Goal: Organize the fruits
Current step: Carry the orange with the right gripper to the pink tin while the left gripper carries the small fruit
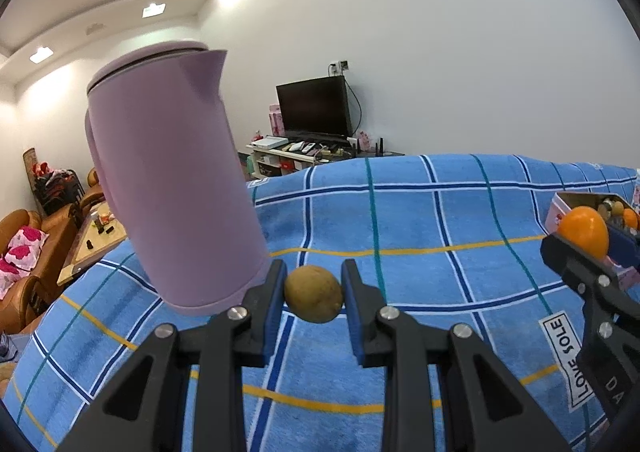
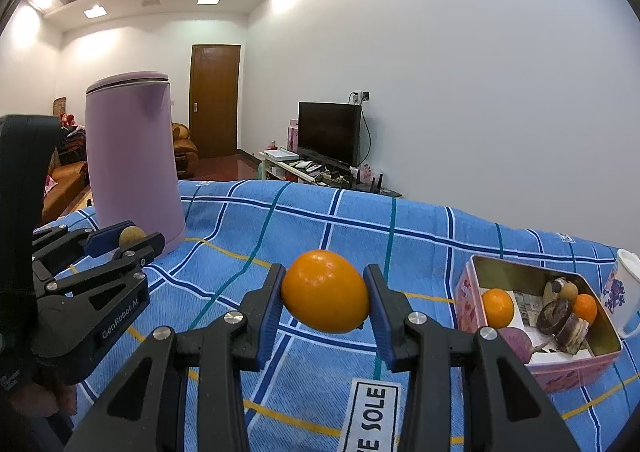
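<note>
My left gripper point(image 1: 314, 292) is shut on a small brown round fruit point(image 1: 314, 294), held above the blue checked cloth point(image 1: 420, 219); the right wrist view shows that gripper point(image 2: 134, 239) at the far left with the brown fruit point(image 2: 130, 236) between its pads. My right gripper point(image 2: 325, 298) is shut on an orange point(image 2: 325, 291), also lifted off the cloth; from the left wrist view the orange point(image 1: 584, 232) shows at the right edge. A pink tin box point(image 2: 472, 300) at the right holds an orange point(image 2: 497, 306), a smaller orange point(image 2: 585, 308), a purple fruit and dark round pieces.
A tall lilac kettle point(image 1: 172, 187) stands on the cloth just left of my left gripper, seen also in the right wrist view as the kettle point(image 2: 132, 159). A white patterned cup point(image 2: 624, 292) stands right of the tin. A "LOVE SOLE" label point(image 1: 562, 360) is sewn on the cloth.
</note>
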